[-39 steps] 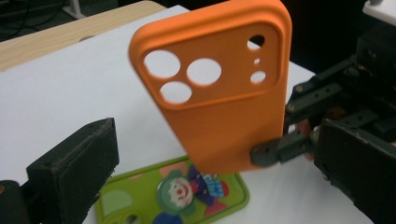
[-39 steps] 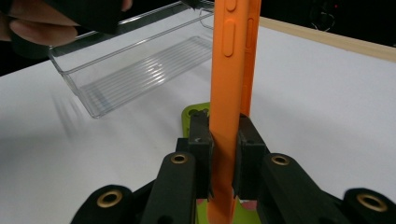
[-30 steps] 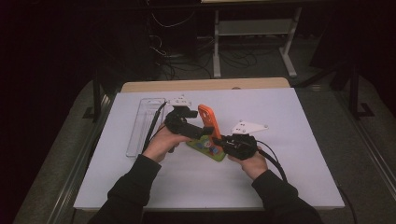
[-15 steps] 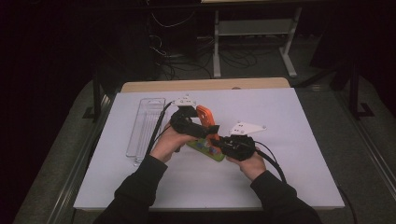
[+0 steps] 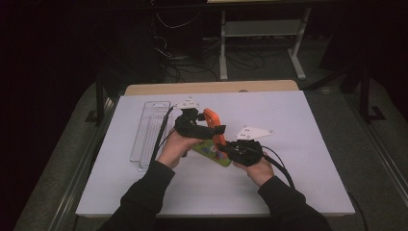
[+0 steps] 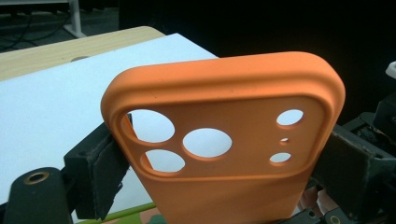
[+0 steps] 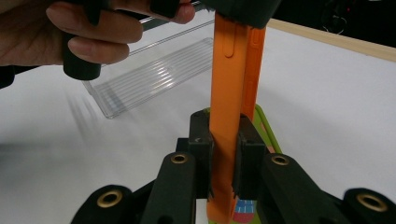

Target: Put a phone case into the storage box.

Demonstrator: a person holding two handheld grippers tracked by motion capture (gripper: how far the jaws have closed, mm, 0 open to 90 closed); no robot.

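Orange silicone phone case (image 6: 224, 154) with round camera cut-outs is standing upright between our two tools, lifted just above a green printed card (image 5: 211, 153) lying on the white worktop (image 5: 298, 183). We are clamping its lower edge in the right tool (image 7: 223, 154), whose pads are pressing on both faces of the case. The left tool (image 6: 219, 154) has just been closing around the top corners; its jaws are sitting at both side edges, and we are judging that it is gripping the case, though the right pad's contact is hard to confirm. A clear ribbed plastic tray (image 5: 149, 132) is lying well to the left on the worktop.

For this handover we are keeping the right tool firm until the left grip is certain, squeezing only on the thick rim so the soft shell is not buckling, and keeping both tools level so the case is not twisting.
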